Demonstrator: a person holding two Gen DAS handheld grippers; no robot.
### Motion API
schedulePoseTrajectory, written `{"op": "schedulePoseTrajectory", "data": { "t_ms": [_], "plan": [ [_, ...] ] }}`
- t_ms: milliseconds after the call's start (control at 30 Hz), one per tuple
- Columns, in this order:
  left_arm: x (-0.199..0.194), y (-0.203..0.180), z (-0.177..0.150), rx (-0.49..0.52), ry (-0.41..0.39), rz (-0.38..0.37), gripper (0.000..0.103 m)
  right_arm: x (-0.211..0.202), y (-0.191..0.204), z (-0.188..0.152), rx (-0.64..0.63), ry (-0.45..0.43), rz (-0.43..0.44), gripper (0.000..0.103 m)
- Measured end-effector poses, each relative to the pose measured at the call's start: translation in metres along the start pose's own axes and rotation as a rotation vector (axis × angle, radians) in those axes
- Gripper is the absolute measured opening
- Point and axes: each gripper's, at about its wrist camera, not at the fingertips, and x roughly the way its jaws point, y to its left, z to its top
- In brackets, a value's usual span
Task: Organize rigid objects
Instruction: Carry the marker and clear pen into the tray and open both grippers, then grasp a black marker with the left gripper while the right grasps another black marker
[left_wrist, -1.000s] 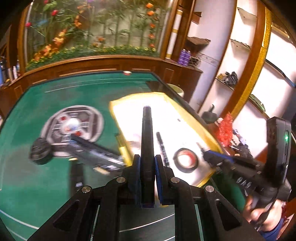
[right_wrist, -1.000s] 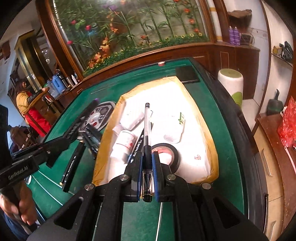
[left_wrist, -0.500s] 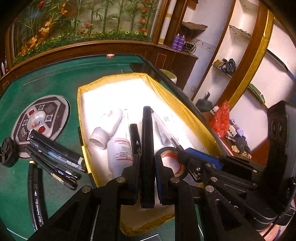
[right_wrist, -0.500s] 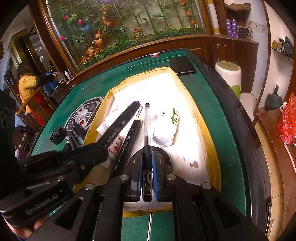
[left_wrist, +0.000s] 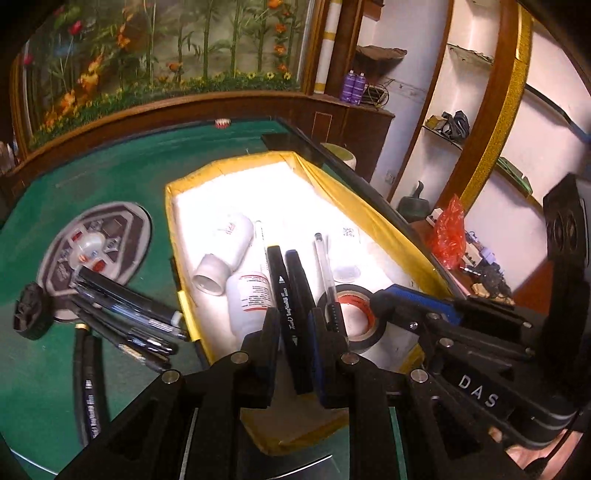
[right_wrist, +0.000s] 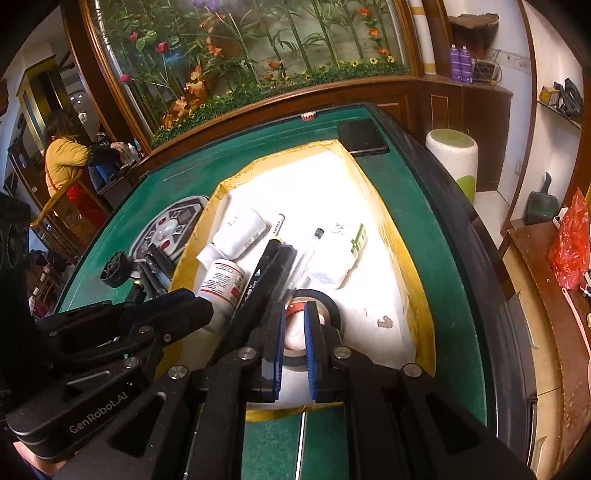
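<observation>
My left gripper (left_wrist: 294, 325) is shut on a black marker (left_wrist: 301, 295) and hangs low over the near end of the yellow-walled white box (left_wrist: 369, 221). A second, labelled marker (left_wrist: 282, 291) lies just left of it in the box. In the right wrist view the held marker (right_wrist: 266, 273) slants in from the left. My right gripper (right_wrist: 295, 321) is shut with nothing between its pads, right above the black tape roll (right_wrist: 328, 302). A clear pen (left_wrist: 325, 273) lies loose in the box, its grip end across the tape roll (left_wrist: 369, 336).
Two white bottles (left_wrist: 236, 236) (left_wrist: 251, 295) and a white-green carton (right_wrist: 343, 247) lie in the box. Several pens (left_wrist: 125, 310) and a marker (left_wrist: 88, 387) lie on the green felt by a round panel (left_wrist: 96, 251). A person in yellow (right_wrist: 62, 162) stands far left.
The clear pen has left my right gripper and now lies in the box. My left gripper with its marker has swung over the box, close beside the right one.
</observation>
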Motion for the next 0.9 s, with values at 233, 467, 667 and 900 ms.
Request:
{"op": "schedulePoseTrajectory", "data": {
  "t_ms": [233,467,667,900],
  "plan": [
    [-0.025,0.007,-0.01,0.052,-0.08,0.081,0.022,-0.014,0.02,-0.005,-0.031,-0.024,0.036,0.01],
    [-0.045,0.029,-0.023,0.05,-0.118,0.142,0.022,-0.014,0.049,-0.012,-0.079,-0.012,0.055,0.01],
    [-0.058,0.053,-0.034,0.015,-0.132,0.167,0.022,-0.01,0.078,-0.017,-0.132,0.011,0.072,0.011],
    [-0.068,0.085,-0.044,-0.034,-0.135,0.195,0.023,-0.002,0.109,-0.021,-0.183,0.034,0.083,0.014]
  ]
}}
